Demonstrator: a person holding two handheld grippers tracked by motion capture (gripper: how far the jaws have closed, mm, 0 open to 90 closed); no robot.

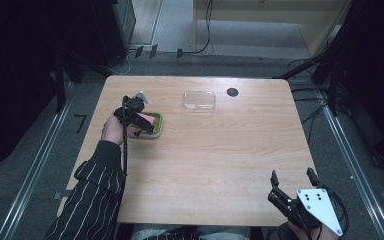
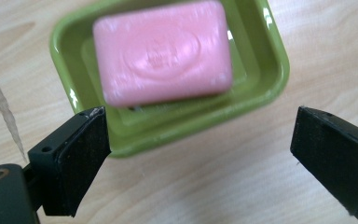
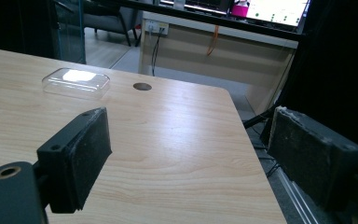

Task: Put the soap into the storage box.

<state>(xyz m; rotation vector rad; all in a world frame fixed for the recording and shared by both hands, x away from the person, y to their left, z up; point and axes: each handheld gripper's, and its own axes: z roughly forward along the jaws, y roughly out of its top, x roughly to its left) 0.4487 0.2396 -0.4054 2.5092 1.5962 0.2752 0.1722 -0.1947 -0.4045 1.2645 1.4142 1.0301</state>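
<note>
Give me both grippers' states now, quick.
Left gripper: open, empty, above the green soap dish.
Right gripper: open, empty.

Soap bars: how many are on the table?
1. The pink soap bar lies in the green dish near the table's left edge, under the open left gripper.

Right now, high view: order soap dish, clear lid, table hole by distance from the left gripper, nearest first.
From the left gripper:
1. Green soap dish, directly under the jaws, table's left side.
2. Clear lid, farther right, toward the far edge.
3. Table hole, just right of the lid, farthest.
</note>
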